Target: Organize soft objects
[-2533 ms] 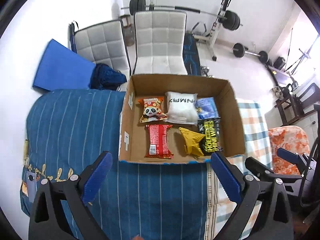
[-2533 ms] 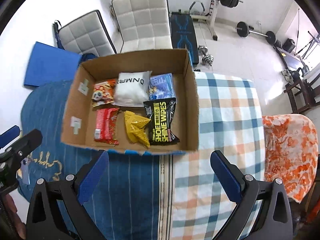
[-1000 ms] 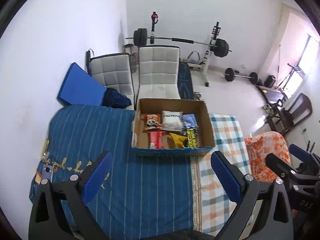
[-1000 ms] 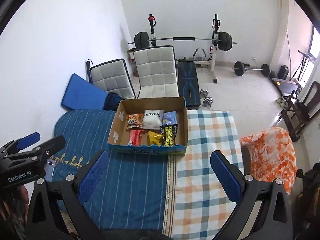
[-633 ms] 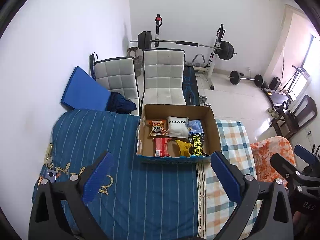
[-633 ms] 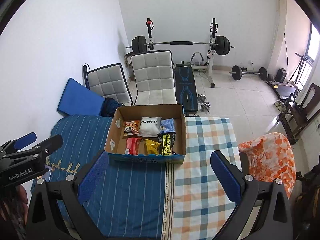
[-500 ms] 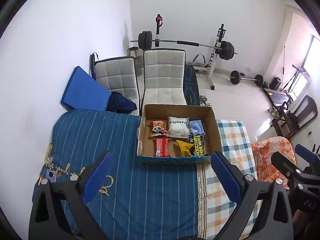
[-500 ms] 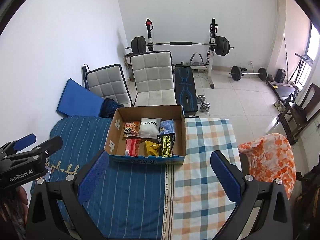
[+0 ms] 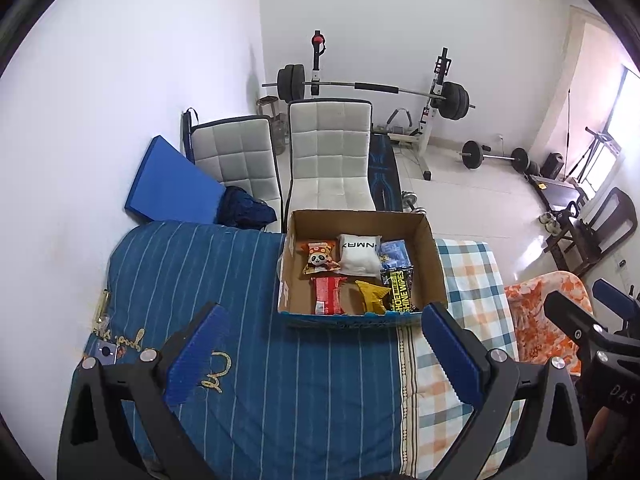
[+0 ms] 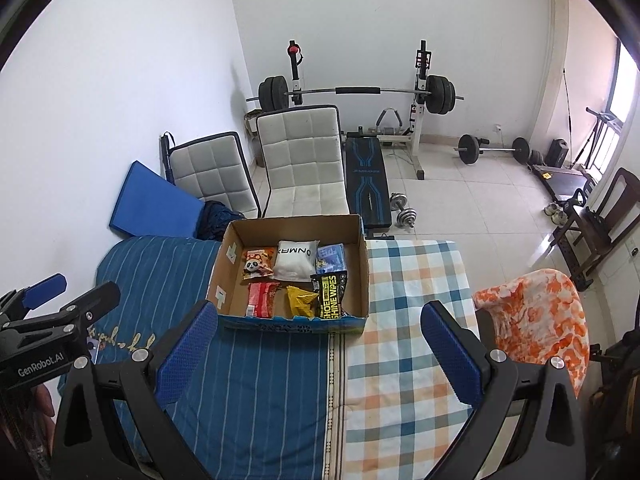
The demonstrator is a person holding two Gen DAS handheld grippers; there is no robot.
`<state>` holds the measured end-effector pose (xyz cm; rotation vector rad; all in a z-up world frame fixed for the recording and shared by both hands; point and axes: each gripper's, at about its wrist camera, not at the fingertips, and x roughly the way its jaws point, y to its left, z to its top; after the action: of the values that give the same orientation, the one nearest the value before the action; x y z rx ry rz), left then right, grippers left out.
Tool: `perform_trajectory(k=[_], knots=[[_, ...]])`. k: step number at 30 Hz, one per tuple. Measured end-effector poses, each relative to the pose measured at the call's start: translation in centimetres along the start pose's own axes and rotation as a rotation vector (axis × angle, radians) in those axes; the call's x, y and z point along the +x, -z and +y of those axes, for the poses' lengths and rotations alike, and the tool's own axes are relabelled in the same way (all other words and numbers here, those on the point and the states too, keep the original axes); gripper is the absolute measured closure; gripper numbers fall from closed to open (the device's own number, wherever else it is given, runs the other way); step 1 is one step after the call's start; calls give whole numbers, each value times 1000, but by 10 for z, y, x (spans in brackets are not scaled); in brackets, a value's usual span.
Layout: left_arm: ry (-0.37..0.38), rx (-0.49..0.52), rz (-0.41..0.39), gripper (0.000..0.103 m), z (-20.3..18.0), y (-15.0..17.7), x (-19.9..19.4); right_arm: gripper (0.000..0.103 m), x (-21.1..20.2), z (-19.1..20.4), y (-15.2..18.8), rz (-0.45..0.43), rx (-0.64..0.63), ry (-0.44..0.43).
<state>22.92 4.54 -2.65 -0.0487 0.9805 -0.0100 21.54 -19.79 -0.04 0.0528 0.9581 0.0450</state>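
Observation:
An open cardboard box sits on the bed at the seam between a blue striped cover and a checked cover. Inside lie soft packets: a panda snack bag, a white pouch, a blue pack, a red packet, a yellow packet and a black shoe-wipes pack. My left gripper and right gripper are open and empty, held well back from and above the box.
The blue striped cover lies left, the checked cover right. An orange floral cloth lies off the bed's right side. Two white chairs, a blue mat, a weight bench and a barbell rack stand beyond the bed.
Both grippers pulled back and up from the box over 2.5 seconds, so it looks much smaller. In the last half second little moved. Jaws stayed open.

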Motion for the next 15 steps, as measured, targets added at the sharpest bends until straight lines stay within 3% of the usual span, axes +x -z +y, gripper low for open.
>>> perform_trajectory(k=[15], knots=[[-15,6,-5,2,1,4,0,0,-4,3,3,-12,-6,23]])
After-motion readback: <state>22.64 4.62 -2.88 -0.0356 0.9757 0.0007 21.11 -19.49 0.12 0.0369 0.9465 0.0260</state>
